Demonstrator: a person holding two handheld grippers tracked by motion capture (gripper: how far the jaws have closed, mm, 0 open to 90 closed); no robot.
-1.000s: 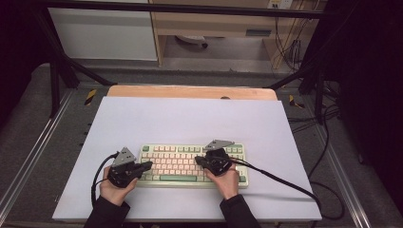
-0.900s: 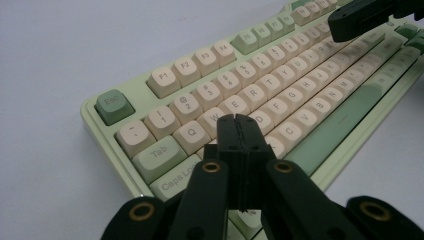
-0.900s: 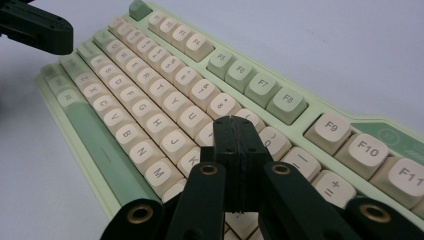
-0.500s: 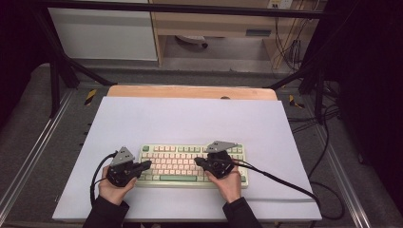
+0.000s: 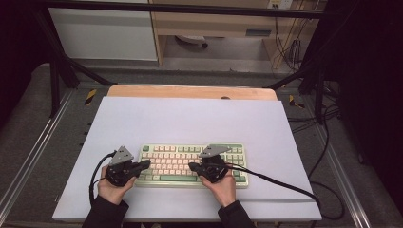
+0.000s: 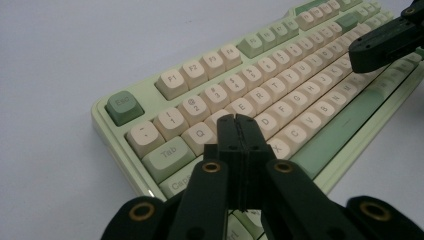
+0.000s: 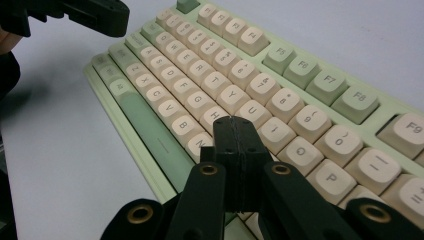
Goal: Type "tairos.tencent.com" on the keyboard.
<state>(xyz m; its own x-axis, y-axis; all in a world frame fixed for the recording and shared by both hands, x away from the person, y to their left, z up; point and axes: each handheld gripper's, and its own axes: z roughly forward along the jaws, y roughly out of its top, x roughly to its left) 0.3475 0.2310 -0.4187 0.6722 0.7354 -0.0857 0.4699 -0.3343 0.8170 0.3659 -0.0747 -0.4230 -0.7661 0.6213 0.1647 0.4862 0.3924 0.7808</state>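
Note:
A pale green keyboard [image 5: 190,164] with cream and green keys lies near the front of the white table mat [image 5: 190,123]. My left gripper [image 5: 146,164] hovers over its left end, jaws pressed together with nothing between them. In the left gripper view the shut tips [image 6: 236,121] sit over the keyboard [image 6: 260,85] around the W, S and A keys. My right gripper [image 5: 192,166] is shut too, over the middle-right keys. In the right gripper view its tips [image 7: 234,124] rest near the J and K keys of the keyboard [image 7: 280,90]; whether they touch a key is unclear.
A wooden board edge [image 5: 190,91] runs along the mat's far side. The right gripper's cable [image 5: 285,185] trails right across the mat. Metal frame rails [image 5: 28,156] flank the table. Shelving and cables stand beyond the far edge.
Both grippers stay shut over the keyboard; the left one has shifted very slightly, otherwise nothing visibly moved.

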